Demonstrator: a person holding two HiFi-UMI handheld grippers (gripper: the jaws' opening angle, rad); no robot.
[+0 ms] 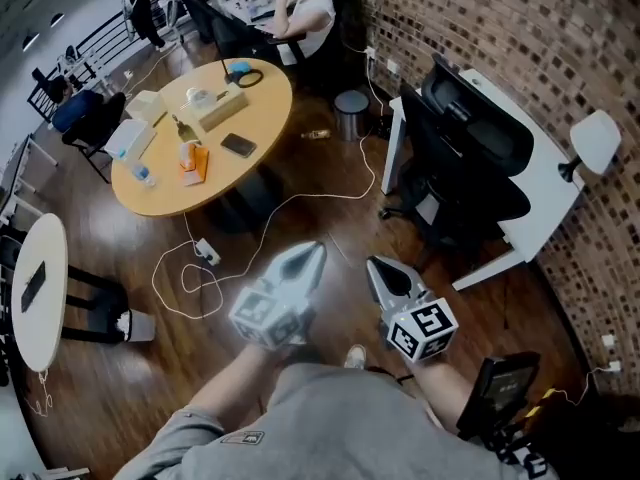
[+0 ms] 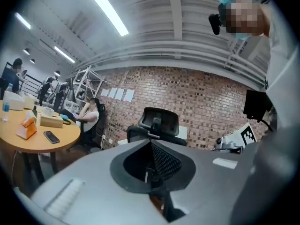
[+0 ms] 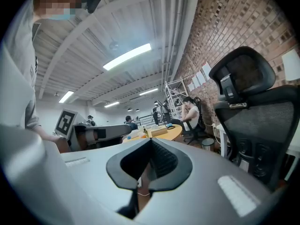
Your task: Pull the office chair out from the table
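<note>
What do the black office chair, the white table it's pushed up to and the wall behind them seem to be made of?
Office chair: black mesh back, going by its fine weave, on a matte, probably plastic, frame.
White table: smooth, flat top, likely laminate or painted board.
Wall: exposed brick, mottled red-brown with pale mortar lines.

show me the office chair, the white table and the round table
office chair point(image 1: 455, 183), head view, on its backrest
white table point(image 1: 548, 183), head view, bare top
round table point(image 1: 265, 116), head view, bare top near edge
</note>
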